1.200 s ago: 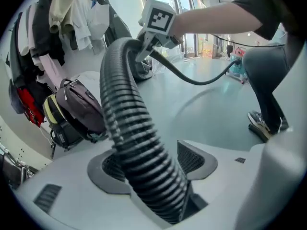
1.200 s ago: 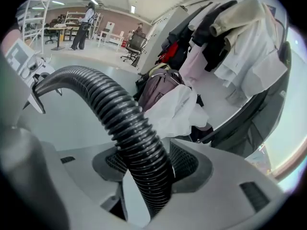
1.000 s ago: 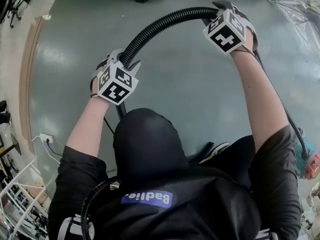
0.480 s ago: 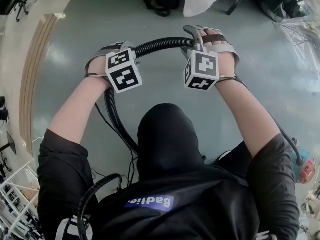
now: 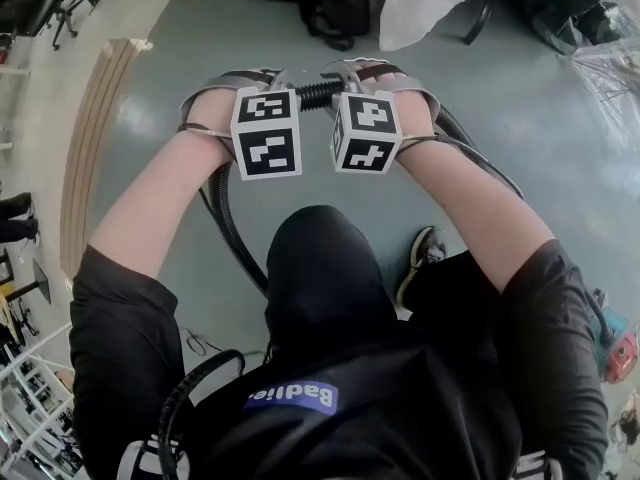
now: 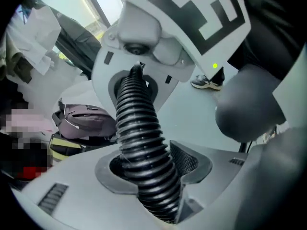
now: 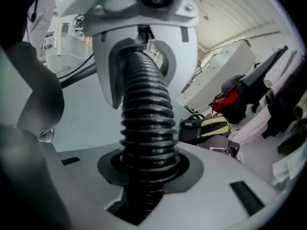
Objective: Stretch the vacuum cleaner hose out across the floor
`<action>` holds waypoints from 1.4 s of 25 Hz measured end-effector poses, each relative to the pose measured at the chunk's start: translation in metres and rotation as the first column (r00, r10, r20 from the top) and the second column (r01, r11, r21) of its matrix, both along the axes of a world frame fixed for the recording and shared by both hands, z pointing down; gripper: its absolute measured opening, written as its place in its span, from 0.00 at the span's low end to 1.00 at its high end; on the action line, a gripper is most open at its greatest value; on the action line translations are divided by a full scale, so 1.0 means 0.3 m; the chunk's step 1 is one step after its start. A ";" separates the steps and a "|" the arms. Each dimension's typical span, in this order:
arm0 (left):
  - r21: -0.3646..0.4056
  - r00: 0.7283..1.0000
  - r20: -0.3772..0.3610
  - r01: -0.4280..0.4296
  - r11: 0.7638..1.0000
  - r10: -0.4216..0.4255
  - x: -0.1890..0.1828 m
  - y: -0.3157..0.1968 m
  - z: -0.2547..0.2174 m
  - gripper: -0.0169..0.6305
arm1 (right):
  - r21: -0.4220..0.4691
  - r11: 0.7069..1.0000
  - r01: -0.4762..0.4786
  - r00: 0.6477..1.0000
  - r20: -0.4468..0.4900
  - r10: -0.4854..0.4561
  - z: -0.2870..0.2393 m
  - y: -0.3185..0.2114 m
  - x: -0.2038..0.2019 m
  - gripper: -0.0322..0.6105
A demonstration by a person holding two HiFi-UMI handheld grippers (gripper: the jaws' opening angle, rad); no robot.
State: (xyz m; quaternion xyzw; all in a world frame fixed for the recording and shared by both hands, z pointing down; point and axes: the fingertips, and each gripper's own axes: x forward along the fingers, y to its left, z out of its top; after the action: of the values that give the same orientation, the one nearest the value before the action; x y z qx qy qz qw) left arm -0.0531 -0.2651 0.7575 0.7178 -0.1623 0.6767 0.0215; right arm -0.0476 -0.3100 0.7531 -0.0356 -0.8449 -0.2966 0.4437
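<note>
"While both grippers are held up side by side in front of the person, where does the hose run?"

"Between them. A short stretch of the black ribbed hose [image 5: 318,93] shows in the gap between the two marker cubes. From the left hand it loops down along the person's left side, above the grey floor [image 5: 520,128]."

"What is the left gripper doing?"

"The left gripper [image 6: 151,169] has its jaws partway apart and clamped around the hose, which sits in their curved notch and runs straight on into the other gripper."

"And the right one?"

"The right gripper [image 7: 148,169] faces it, just beside it. Its jaws are closing with the hose between them, and the ribs fill the round cradle."

"Anything else nearby?"

"A black backpack [image 5: 340,3] and a white bag [image 5: 415,3] lie on the floor ahead of the hands, and a shoe [image 5: 420,258] shows below the right forearm."
</note>
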 end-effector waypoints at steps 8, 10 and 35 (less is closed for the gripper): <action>0.354 0.878 -0.180 0.478 0.804 -0.443 -0.084 -0.146 0.012 0.57 | -0.222 0.961 -0.168 0.980 0.071 0.187 -0.001 -0.272 0.018 0.21; 0.383 0.806 -0.170 0.585 0.715 -0.567 -0.179 -0.077 0.073 0.57 | -0.274 0.944 -0.183 0.975 0.074 0.210 0.001 -0.332 0.014 0.21; 0.191 0.796 0.331 0.469 0.862 -0.507 -0.762 0.219 0.252 0.24 | -0.085 0.982 0.169 0.979 0.127 -0.158 0.112 -0.041 -0.273 0.46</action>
State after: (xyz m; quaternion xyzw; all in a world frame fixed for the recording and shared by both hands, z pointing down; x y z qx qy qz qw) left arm -0.2818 -0.1993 0.8332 0.5109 -0.3763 0.7621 0.1285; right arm -0.1296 -0.3223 0.7866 -0.1084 -0.8775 -0.2929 0.3639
